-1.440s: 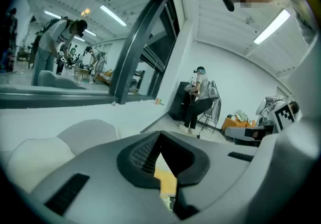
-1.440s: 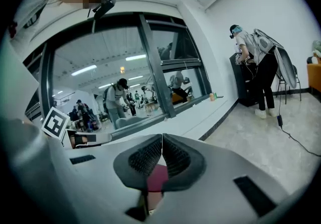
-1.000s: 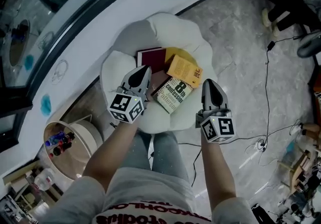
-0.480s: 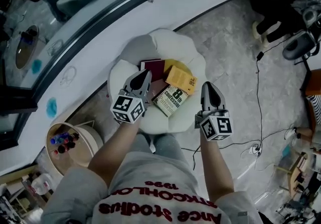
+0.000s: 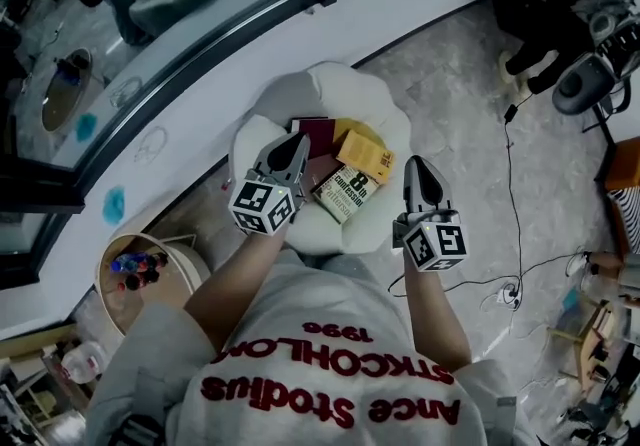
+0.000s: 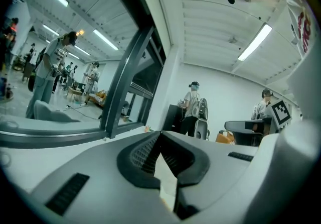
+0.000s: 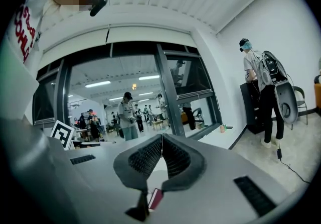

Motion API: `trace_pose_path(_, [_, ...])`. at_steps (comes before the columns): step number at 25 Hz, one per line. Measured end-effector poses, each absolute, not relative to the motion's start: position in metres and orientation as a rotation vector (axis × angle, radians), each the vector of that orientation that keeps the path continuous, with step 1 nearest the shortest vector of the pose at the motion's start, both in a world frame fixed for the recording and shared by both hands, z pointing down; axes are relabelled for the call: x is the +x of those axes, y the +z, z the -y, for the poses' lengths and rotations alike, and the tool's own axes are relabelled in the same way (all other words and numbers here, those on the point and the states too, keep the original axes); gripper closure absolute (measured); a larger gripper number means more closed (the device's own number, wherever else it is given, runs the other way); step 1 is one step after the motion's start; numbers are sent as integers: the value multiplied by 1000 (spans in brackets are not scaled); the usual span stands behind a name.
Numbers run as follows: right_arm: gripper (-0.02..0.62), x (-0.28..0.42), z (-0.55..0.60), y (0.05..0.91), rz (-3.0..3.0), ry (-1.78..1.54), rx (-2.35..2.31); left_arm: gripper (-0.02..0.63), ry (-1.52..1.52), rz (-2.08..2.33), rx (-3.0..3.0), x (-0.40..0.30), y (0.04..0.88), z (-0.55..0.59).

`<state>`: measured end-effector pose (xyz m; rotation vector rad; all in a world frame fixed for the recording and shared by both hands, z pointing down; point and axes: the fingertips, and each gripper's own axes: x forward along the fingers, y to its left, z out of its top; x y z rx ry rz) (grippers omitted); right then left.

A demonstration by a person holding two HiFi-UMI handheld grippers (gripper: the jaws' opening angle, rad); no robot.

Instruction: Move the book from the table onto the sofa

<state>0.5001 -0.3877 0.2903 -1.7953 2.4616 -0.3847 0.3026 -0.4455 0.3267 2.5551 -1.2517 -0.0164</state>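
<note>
Your left gripper (image 5: 297,143): jaws pressed together, empty. Your right gripper (image 5: 417,163): same, jaws together, empty. Book (image 5: 349,192), pale cover, large 8: lying on white sofa (image 5: 300,89), touching orange book (image 5: 366,155) and maroon book (image 5: 318,130).

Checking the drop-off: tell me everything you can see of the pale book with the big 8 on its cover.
The pale book looks like a closed paperback: cream cover, large black 8, dark lettering. It lies flat, face up and skewed, on the white petal-shaped cushion seat, overlapping a dark book, its far edge beside an orange book.
</note>
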Motion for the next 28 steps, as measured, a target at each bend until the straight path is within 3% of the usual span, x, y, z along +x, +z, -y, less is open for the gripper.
trace_pose_path(28, [568,492,364,261,-2500,-258,-1756,589,-69,1310,2591,290,299,414])
